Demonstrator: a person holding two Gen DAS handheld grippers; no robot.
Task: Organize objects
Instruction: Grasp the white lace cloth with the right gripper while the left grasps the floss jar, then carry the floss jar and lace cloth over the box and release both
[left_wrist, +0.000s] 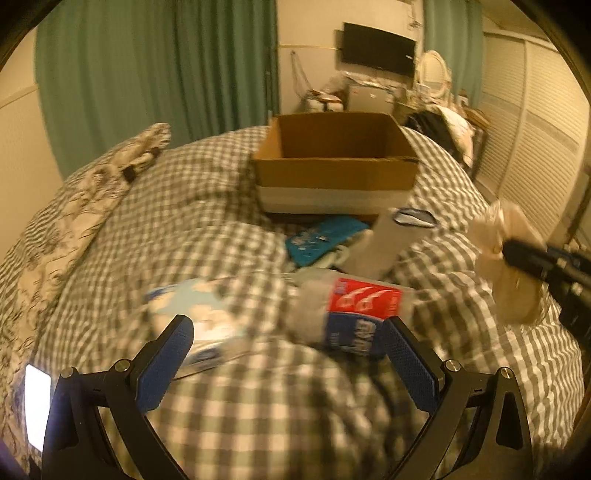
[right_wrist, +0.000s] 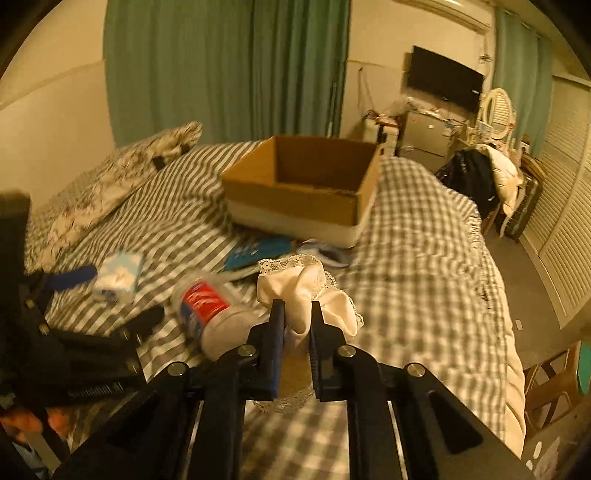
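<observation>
Right gripper (right_wrist: 298, 314) pinches a white cloth (right_wrist: 314, 291) above the bed (right_wrist: 417, 236) — left gripper (left_wrist: 288, 332) spread wide by the bottle (left_wrist: 351, 314).

The cardboard box (right_wrist: 295, 192) looks matt brown. The bed cover (left_wrist: 207, 206) is soft checked cloth. The bottle (left_wrist: 347, 314) is clear plastic with a glossy label. The white cloth (right_wrist: 314, 295) has lace edges. The right tool (right_wrist: 297, 314) is matt black plastic.

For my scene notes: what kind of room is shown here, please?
Most likely a bedroom in a home. A bed with checked bedding fills the view, a pillow lies at its far side, and green curtains hang behind. A TV is on the wall.
</observation>
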